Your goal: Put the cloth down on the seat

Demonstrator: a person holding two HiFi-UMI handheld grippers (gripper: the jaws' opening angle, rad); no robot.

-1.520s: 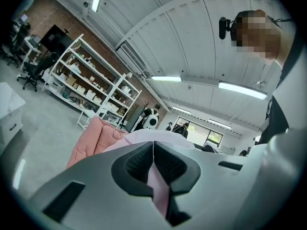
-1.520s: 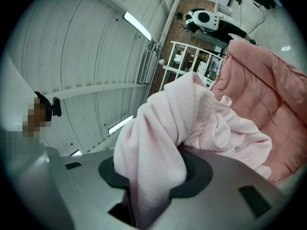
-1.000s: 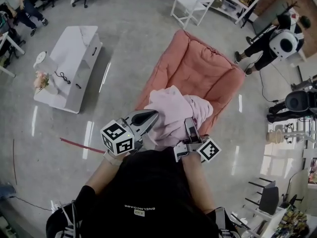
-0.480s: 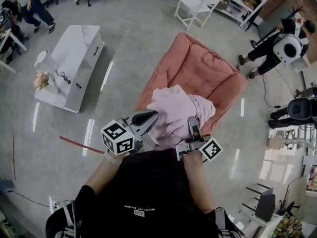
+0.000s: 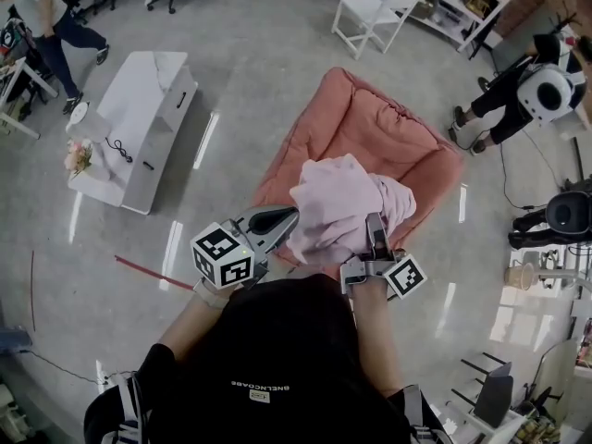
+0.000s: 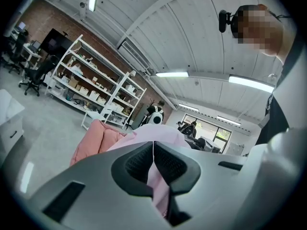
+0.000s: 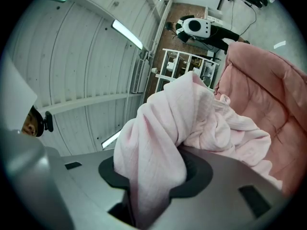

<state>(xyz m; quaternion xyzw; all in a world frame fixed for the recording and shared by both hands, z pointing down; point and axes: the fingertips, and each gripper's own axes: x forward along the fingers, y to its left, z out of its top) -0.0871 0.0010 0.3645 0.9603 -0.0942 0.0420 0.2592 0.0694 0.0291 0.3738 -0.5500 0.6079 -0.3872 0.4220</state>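
Observation:
A pale pink cloth (image 5: 340, 206) hangs bunched between my two grippers, above the near end of a salmon-pink cushioned seat (image 5: 388, 128) on the floor. My left gripper (image 5: 294, 215) is shut on a thin edge of the cloth (image 6: 156, 188), which runs down between its pads. My right gripper (image 5: 375, 222) is shut on a thick fold of the cloth (image 7: 153, 162) that fills its jaws. In the right gripper view the seat (image 7: 273, 95) spreads out to the right, beyond the cloth. In the left gripper view the seat (image 6: 98, 138) shows at the left behind the cloth.
A white low cabinet (image 5: 139, 123) with flowers stands at the left on the grey floor. A white chair (image 5: 375, 12) stands beyond the seat. One person (image 5: 513, 91) stands at the far right and another (image 5: 46, 26) at the top left. A red line (image 5: 148, 271) marks the floor.
Both grippers have moved forward with the cloth, further over the near end of the seat. Their grip on the cloth is unchanged.

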